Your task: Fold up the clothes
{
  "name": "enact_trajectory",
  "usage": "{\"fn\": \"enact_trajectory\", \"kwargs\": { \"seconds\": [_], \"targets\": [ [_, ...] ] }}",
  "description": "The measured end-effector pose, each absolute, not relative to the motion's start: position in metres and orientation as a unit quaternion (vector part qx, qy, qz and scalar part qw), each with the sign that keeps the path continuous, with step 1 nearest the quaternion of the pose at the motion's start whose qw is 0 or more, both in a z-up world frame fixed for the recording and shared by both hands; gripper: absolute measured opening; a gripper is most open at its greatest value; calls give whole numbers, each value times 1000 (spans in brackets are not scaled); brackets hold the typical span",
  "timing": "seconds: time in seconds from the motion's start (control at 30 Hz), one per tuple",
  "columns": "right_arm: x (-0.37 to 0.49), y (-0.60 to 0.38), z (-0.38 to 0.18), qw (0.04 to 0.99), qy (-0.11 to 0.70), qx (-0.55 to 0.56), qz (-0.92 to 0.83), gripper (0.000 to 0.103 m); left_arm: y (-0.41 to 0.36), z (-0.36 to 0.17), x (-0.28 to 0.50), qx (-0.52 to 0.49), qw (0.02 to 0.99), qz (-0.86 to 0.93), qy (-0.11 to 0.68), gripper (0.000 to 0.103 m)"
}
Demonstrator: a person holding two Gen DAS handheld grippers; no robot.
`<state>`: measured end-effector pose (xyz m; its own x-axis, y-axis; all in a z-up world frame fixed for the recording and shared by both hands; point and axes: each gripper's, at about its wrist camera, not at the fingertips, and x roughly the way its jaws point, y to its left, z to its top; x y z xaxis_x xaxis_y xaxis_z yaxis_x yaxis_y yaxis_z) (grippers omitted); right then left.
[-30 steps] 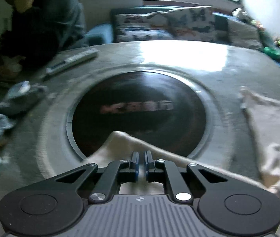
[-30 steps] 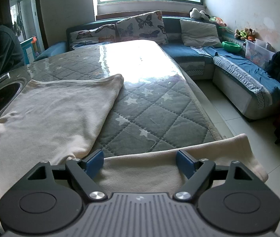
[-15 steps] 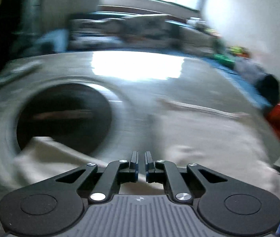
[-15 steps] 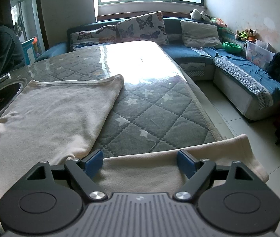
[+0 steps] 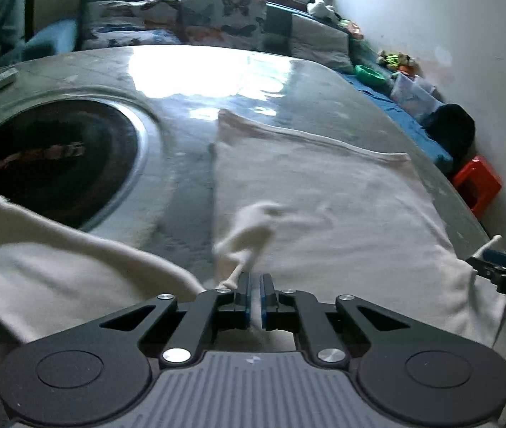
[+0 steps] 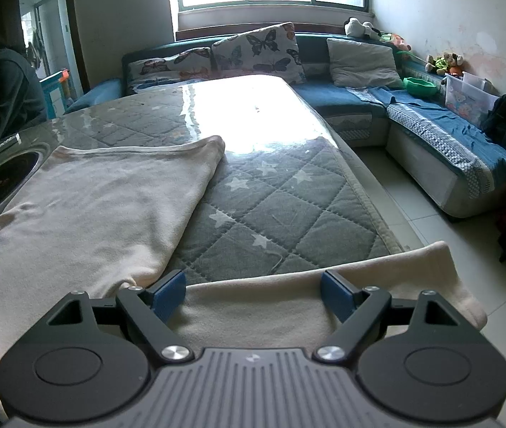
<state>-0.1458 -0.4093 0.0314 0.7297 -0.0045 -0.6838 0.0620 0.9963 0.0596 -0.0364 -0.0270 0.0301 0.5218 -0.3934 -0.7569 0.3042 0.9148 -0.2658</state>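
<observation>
The left claw (image 5: 255, 283) is pinched tight on a fold of the cream garment (image 5: 327, 192), which lies spread across the surface (image 6: 270, 192) beside a dark round inset (image 5: 46, 157). The right claw (image 6: 253, 290) stands wide over the garment's near sleeve.

Cream garment (image 6: 85, 214) cut off at left and bottom edges in right wrist view; its near hem hidden behind right gripper (image 6: 253, 294).
</observation>
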Motion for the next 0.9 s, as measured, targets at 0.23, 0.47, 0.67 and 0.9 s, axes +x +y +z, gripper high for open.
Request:
{"fn": "enact_trajectory", "kwargs": {
  "seconds": [0.23,0.47,0.67,0.9],
  "targets": [
    [-146,-409,32,930,366,38,-19,87,-43,41,-32,-30,879,-207,428,7],
    [-146,-409,31,930,366,40,-17,87,-39,33,-22,-17,884,-177,433,7],
    [-146,-410,31,930,365,40,-17,88,-50,42,-20,-12,885,-180,429,8],
    [-146,-410,31,930,364,41,-17,88,-62,35,2,-1,887,-180,426,7]
  ]
}}
